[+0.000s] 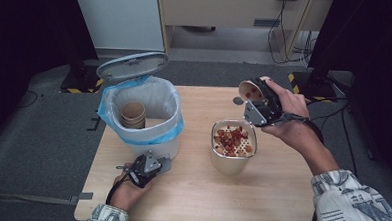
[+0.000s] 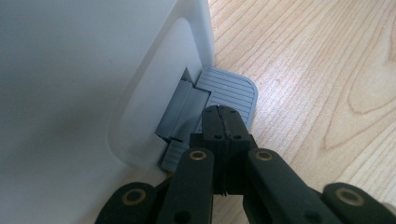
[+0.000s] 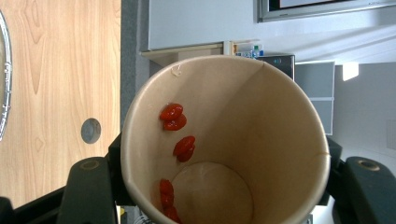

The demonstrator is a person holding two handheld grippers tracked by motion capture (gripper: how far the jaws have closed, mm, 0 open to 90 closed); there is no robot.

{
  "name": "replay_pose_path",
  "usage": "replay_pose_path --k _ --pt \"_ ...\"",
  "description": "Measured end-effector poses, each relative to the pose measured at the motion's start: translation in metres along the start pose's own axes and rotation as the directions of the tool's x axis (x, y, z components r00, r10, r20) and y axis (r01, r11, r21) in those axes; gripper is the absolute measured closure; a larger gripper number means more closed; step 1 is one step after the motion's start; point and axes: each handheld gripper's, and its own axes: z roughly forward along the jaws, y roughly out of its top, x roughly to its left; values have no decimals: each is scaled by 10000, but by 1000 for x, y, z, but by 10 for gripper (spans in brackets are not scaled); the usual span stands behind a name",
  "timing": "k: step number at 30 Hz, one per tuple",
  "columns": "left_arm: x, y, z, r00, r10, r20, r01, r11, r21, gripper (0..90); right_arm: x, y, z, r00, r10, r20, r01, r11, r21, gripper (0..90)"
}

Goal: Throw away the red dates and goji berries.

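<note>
**Cup tipped on its side, pedal pressed**

My patterned right sleeve (image 1: 357,205) is nearest the high camera, at five o'clock of the table (image 1: 280,194). From it my right hand (image 1: 296,122) reaches up toward one o'clock, where my right gripper (image 1: 258,104) has its jaws clamped on the sides of a brown paper cup (image 1: 249,90). The cup lies on its side in the air, its mouth facing eleven o'clock, just beyond the metal strainer bowl (image 1: 232,162). In the right gripper view the cup's wall (image 3: 261,121) sits between my two black jaws, and red bits (image 3: 173,116) cling to its inner wall at nine and seven o'clock.

The strainer bowl stands near the table's middle, with red pieces (image 1: 233,139) lying on its perforated insert.

At seven o'clock my left hand (image 1: 125,190) holds the left gripper (image 1: 159,164), jaws pressed flat together with nothing between them. In the left gripper view their tips (image 2: 224,122) rest on the grey ribbed pedal (image 2: 233,91) at the foot of the white bin (image 2: 84,70).

The bin (image 1: 147,143) stands at ten o'clock with its lid (image 1: 132,65) raised, a blue liner (image 1: 109,111) folded over its rim, and another paper cup (image 1: 133,114) standing inside.
</note>
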Motion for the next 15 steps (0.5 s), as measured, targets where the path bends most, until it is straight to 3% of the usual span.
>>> replay_pose_path --k 9,15 --pt "0 0 0 10000 -26 13 26 10000 -7 899 -1 1 1 9994 328 -123 -329 9994 -129 334" --pt "0 0 0 10000 10 12 -10 10000 17 899 -5 3 2 9959 882 -221 -890 9954 -352 334"
